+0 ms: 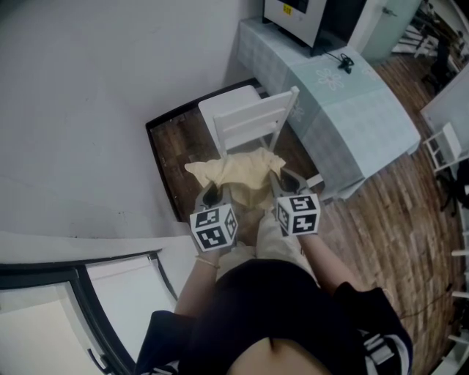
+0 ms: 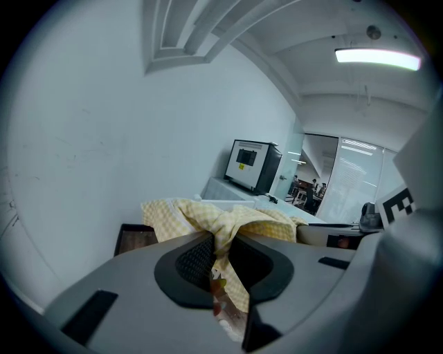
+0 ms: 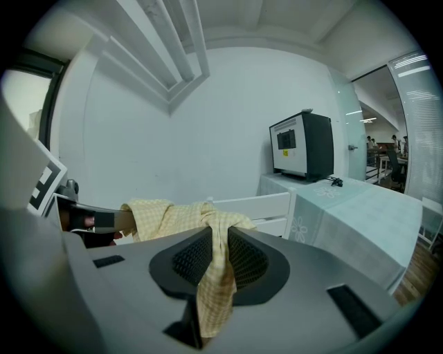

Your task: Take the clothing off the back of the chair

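Note:
A yellow checked garment [image 1: 238,176] hangs stretched between my two grippers, in front of a white chair [image 1: 253,121] whose back rail is bare. My left gripper [image 1: 212,194] is shut on the garment's left part, the cloth [image 2: 225,235] pinched between its dark pads. My right gripper [image 1: 282,182] is shut on the right part, a fold of cloth [image 3: 214,269] trailing down between its pads. In the right gripper view the chair's white back [image 3: 266,207] stands just beyond the garment.
A table with a pale green cloth [image 1: 344,110] stands right of the chair and carries a white and black machine [image 1: 304,18] and a cable. A white wall [image 1: 95,95] runs along the left. Wooden floor [image 1: 388,220] lies to the right, with white furniture [image 1: 443,143] at the edge.

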`<state>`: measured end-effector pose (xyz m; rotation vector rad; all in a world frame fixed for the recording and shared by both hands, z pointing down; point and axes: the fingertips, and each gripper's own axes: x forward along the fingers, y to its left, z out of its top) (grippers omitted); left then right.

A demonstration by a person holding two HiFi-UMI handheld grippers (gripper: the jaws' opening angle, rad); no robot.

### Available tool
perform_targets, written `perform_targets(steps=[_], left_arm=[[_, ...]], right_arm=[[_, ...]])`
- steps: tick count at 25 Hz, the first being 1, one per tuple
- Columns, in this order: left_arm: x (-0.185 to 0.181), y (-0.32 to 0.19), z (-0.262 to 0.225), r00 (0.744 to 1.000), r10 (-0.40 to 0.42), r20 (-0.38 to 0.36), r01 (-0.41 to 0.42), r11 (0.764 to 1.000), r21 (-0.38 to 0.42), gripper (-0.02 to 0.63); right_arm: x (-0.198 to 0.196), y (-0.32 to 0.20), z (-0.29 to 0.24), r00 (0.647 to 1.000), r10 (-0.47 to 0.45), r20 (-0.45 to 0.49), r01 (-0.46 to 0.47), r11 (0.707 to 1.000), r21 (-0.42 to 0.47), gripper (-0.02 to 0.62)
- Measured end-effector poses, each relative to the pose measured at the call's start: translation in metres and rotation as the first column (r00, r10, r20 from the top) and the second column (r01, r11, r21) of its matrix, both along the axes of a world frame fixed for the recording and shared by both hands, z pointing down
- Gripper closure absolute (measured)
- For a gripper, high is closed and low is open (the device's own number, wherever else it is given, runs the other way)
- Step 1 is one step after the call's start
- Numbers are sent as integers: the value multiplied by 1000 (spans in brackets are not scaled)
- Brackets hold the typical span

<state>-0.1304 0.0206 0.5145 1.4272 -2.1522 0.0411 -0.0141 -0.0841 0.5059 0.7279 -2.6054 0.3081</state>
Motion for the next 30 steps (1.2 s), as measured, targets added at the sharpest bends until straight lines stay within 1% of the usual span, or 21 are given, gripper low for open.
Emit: perform_targets(steps=[9, 18, 30], left_arm=[[1, 32, 1, 1000, 1, -3, -1, 1000, 11, 555], [-4, 58, -1, 1000, -10, -19, 11, 1000, 21, 555], [-17, 68, -3, 1000, -22, -6, 22, 1000, 23, 554]], right_arm=[[2, 33, -5, 1000, -11, 16, 11, 1000, 5, 523], [-5, 58, -11, 999, -35, 38, 35, 999, 9, 523], [-17, 69, -13, 997, -61, 44, 61, 998, 0, 523]])
